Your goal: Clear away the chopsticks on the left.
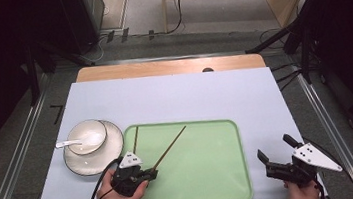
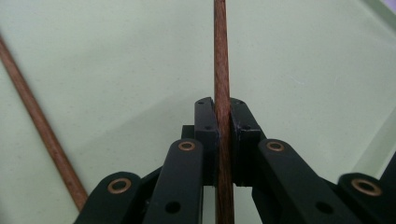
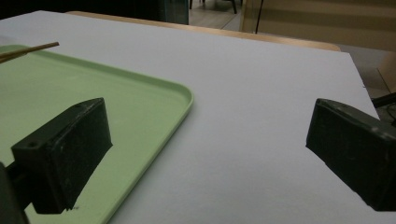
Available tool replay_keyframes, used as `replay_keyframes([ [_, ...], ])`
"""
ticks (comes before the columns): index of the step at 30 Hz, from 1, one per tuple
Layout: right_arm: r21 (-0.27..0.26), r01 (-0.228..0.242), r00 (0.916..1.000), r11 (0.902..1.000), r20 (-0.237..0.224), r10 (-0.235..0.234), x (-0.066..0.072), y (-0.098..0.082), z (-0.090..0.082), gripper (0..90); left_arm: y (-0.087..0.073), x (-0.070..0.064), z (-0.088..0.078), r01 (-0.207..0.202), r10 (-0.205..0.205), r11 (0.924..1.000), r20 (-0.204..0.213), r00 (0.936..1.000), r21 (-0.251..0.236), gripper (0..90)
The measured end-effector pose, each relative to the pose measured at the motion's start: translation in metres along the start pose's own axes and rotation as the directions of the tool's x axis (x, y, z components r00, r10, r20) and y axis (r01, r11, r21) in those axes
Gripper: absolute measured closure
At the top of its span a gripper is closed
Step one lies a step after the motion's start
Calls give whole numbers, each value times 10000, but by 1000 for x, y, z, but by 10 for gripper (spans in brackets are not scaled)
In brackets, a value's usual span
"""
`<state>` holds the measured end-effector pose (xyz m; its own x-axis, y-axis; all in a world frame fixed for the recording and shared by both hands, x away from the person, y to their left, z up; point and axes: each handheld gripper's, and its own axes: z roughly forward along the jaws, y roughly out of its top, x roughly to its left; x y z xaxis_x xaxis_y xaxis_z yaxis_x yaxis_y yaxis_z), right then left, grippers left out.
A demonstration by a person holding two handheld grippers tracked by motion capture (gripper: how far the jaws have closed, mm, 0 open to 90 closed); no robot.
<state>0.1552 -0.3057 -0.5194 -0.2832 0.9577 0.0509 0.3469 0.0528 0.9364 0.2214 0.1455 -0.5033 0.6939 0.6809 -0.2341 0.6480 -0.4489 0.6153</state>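
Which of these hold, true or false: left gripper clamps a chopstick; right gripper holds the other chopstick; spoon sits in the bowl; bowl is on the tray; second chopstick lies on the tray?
1. The left gripper is shut on a chopstick. True.
2. The right gripper holds the other chopstick. False: its jaws stand open with nothing between them.
3. The spoon rests in the bowl. True.
4. The bowl stands on the green tray. False: it stands on a plate left of the tray.
5. The second chopstick lies on the tray. True.
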Motion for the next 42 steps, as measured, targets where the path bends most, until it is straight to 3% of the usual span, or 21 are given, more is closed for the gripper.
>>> replay_keyframes([
  [4, 25, -25, 10000, 10000, -3, 25, 0, 0, 0, 0, -1, 1, 2, 185, -185, 9998, 56, 9998, 80, 814],
  [9, 26, -4, 10000, 10000, -14, 4, 0, 0, 0, 0, 0, 0, 1, 232, -232, 9996, 22, 9997, -183, 769],
  [14, 30, 9, 10000, 10000, -37, -9, 0, 0, 1, 0, 10, -6, 6, -70, 72, 9997, 125, 9999, -215, 900],
  [24, 24, -31, 10000, 10000, -39, 31, -1, 0, 1, 0, 47, -31, 47, -852, 858, 9963, 770, 9933, -105, 900],
  [30, -4, -46, 10000, 10000, -47, 46, -2, -1, 1, 0, 61, -43, 73, -1192, 1177, 9928, 930, 9887, 107, 900],
  [36, -18, -149, 9999, 9999, -65, 149, -2, -1, 0, 0, 67, -42, 88, -1101, 1086, 9935, 481, 9929, 302, 900],
  [42, -31, -119, 9999, 9999, -104, 118, -2, 0, 1, 0, 69, -31, 86, -822, 825, 9962, -101, 9965, 286, 900],
])
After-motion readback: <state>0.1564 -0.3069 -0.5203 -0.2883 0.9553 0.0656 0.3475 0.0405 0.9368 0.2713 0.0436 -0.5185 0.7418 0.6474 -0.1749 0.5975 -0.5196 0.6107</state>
